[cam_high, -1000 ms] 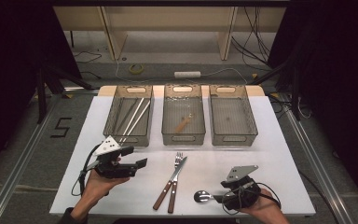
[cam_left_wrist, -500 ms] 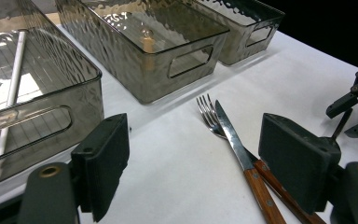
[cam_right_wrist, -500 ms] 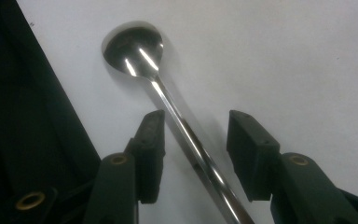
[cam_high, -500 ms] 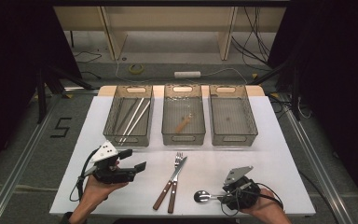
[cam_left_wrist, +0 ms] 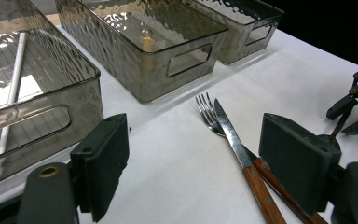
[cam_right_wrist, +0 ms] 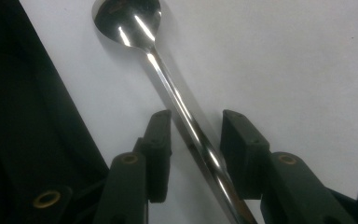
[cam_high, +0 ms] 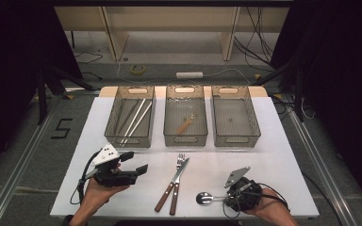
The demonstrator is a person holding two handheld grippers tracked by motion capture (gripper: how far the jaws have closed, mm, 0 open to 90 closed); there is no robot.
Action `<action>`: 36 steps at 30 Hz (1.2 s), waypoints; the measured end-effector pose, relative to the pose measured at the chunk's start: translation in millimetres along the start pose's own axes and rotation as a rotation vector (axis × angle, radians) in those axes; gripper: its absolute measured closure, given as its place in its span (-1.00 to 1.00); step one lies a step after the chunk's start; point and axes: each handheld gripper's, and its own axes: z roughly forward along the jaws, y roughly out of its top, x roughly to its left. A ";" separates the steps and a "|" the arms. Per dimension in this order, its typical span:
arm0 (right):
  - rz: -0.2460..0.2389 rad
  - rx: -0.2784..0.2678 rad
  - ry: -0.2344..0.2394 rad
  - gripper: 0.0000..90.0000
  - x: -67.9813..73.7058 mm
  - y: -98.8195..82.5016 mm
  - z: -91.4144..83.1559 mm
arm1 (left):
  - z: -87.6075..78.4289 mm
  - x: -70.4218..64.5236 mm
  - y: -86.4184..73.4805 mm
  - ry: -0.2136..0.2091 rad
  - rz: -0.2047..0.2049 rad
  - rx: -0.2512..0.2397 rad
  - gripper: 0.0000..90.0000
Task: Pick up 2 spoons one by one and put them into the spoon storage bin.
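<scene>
Both jaws of the right gripper (cam_right_wrist: 193, 140) straddle the spoon (cam_right_wrist: 168, 88) handle, slightly parted, apparently untouching; left gripper (cam_left_wrist: 191, 172) gapes beside the fork (cam_left_wrist: 207, 112).

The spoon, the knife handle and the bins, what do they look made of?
Spoon: polished metal, probably steel; mirror-bright bowl with sharp highlights. Knife handle: reddish-brown wood, apparently varnished, with what look like metal rivets. Bins: smoky see-through plastic, it seems; dimpled walls, moulded handle slots, contents visible through them.
</scene>
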 end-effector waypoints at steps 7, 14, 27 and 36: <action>-0.008 0.019 -0.002 0.51 -1.4 2.8 0.1 | -0.1 0.3 -0.1 -0.003 -0.006 -0.005 -0.48; -0.036 0.053 -0.008 0.58 0.5 7.7 0.4 | 0.5 -0.9 -0.4 0.000 0.000 0.002 -0.48; -0.109 0.088 -0.035 0.82 5.0 13.6 -0.1 | 1.4 -1.2 -0.4 0.000 0.004 0.005 -0.47; -0.155 0.083 -0.039 0.99 7.5 13.7 -2.8 | 1.7 -1.3 -0.5 -0.001 0.003 0.007 -0.47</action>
